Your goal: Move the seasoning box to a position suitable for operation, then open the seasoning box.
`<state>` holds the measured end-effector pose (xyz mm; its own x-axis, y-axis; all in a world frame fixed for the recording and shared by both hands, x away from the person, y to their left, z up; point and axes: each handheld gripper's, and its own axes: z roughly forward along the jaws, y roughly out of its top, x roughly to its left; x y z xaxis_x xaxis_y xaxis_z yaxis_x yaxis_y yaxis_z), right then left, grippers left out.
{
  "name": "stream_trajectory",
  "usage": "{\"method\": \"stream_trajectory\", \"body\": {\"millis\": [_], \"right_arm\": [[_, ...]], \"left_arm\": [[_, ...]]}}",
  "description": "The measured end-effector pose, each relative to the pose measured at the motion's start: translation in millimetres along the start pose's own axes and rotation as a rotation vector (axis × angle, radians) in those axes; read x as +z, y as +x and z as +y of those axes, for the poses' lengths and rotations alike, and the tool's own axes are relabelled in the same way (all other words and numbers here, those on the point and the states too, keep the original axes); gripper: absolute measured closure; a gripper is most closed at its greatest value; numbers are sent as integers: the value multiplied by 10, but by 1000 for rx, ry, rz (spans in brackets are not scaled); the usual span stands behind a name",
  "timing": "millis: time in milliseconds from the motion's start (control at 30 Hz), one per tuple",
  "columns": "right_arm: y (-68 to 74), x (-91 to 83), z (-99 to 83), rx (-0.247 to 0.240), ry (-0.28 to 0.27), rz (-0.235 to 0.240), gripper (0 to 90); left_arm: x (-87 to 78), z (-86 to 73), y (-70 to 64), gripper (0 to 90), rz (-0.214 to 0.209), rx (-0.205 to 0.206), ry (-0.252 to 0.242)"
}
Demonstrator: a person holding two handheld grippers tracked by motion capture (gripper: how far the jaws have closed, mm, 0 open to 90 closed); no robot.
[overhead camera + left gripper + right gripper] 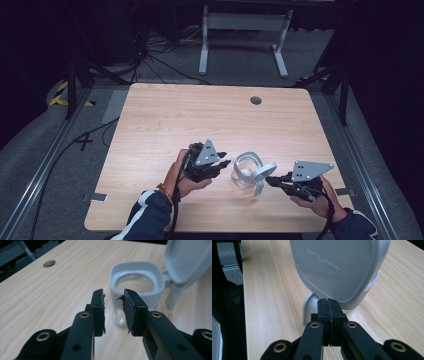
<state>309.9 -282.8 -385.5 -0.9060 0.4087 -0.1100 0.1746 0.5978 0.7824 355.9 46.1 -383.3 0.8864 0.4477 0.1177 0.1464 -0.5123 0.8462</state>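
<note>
A clear container (243,176) with a pale grey rim (150,296) stands on the wooden table (165,120), near its front edge. Its hinged lid (263,171) is swung up and open toward the right. My left gripper (226,163) is just left of the container, and its jaws (113,296) stand open with nothing between them, a little short of the rim. My right gripper (268,181) is at the lid from the right. Its jaws (328,301) are shut together, tips against the lower edge of the lid (337,265), with nothing held between them.
A round cable hole (255,100) sits near the table's far edge. Beyond the table stand a white frame (245,35) and loose cables on the grey floor. A person's hands and blue sleeves come in from the bottom.
</note>
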Motion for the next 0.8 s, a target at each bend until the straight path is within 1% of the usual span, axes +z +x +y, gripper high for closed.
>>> {"method": "stream_trajectory", "body": {"millis": [67, 100, 167, 200, 267, 367, 400, 433, 500, 567, 600, 633, 667, 700, 767, 800], "right_arm": [[-1, 8, -5, 3, 5, 3, 897], [-2, 13, -8, 1, 8, 2, 897], [-2, 12, -11, -1, 13, 1, 897], [-3, 10, -11, -1, 14, 0, 897], [-6, 7, -10, -3, 17, -5, 897], [-10, -14, -6, -12, 23, -14, 897], [-16, -26, -7, -2, 19, -11, 897], [-26, -36, -10, 1, 13, -11, 896], [-38, -54, -14, 1, 12, -18, 896], [-50, -82, -13, -6, 15, -32, 896], [-56, -98, -11, -9, 20, -42, 896], [-59, -116, -8, -4, 18, -41, 896], [-64, -136, -8, -6, 17, -45, 895], [-66, -153, -12, -5, 25, -51, 895], [-74, -176, -31, -2, 27, -57, 894], [-79, -189, -44, -6, 29, -66, 893]], "left_arm": [[-57, -89, 53, 696, 19, -20, 11], [-90, -133, 86, 693, 28, -18, 27], [-146, -232, 134, 693, 46, -36, 51], [-191, -292, 167, 693, 63, -33, 69], [-261, -392, 206, 693, 84, -40, 94], [-347, -533, 254, 693, 111, -65, 113], [-376, -578, 271, 692, 124, -70, 123], [-410, -632, 288, 687, 135, -80, 135], [-464, -712, 319, 671, 156, -83, 163], [-504, -782, 346, 656, 170, -97, 178], [-526, -822, 363, 648, 180, -96, 194], [-546, -873, 379, 635, 196, -106, 210], [-561, -917, 395, 623, 202, -127, 210], [-578, -959, 414, 615, 199, -138, 213], [-601, -1026, 437, 596, 218, -142, 242], [-614, -1052, 450, 587, 219, -147, 249]]}}
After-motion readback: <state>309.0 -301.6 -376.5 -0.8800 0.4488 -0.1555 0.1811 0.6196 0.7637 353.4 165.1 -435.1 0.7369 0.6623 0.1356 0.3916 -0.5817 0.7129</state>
